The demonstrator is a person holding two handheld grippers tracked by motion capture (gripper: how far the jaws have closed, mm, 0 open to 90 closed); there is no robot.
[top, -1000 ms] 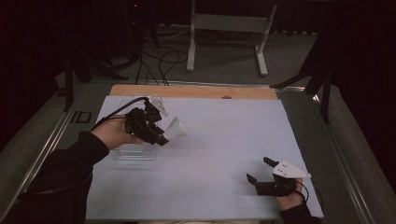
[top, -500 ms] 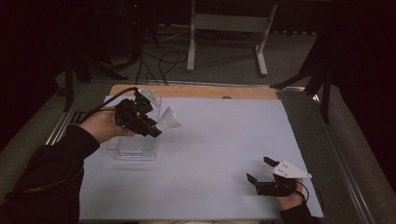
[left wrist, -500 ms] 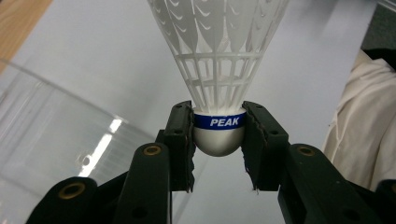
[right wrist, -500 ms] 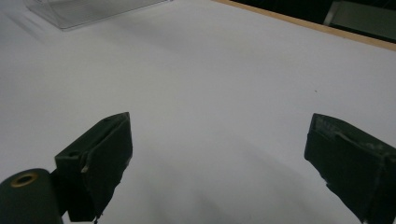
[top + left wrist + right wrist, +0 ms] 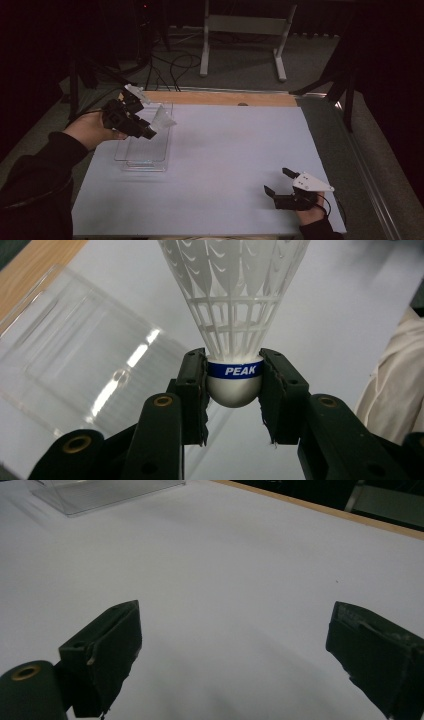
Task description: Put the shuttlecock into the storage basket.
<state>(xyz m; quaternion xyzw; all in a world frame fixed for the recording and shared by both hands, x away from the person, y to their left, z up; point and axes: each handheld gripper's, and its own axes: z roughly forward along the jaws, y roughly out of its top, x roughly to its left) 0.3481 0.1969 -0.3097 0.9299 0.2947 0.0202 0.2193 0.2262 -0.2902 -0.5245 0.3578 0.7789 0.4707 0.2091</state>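
- While the left gripper (image 5: 150, 131) hangs above the clear tray (image 5: 145, 147) at the left of the worktop (image 5: 225, 150), it clamps a white shuttlecock (image 5: 162, 120) by the rounded cork.
- In the left gripper view the two black jaws press on either side of the shuttlecock (image 5: 234, 315), right at its blue band printed PEAK, with the white cork bulging below the band between them.
- The feather skirt fans out away from the gripper (image 5: 234, 390); in the high view it points toward the middle of the worktop, tilted a little upward.
- The tray (image 5: 75, 360) lies below and to the left of the shuttlecock in that gripper's view, apart from it; the shuttlecock is in the air and touches nothing but the jaws.
- The tray is a see-through, shallow rectangle lying flat, its far end near the wooden strip (image 5: 215, 97) along the worktop's back edge.
- The person's left hand (image 5: 90, 131) holds the gripper from the left, a dark sleeve behind it.
- The right gripper (image 5: 277, 182) rests low near the worktop's front right corner, well apart from the tray.
- Its jaws stand wide apart with nothing between them; the right gripper view (image 5: 232, 650) shows bare white surface in the gap and a corner of the tray (image 5: 100, 495) far off at top left.
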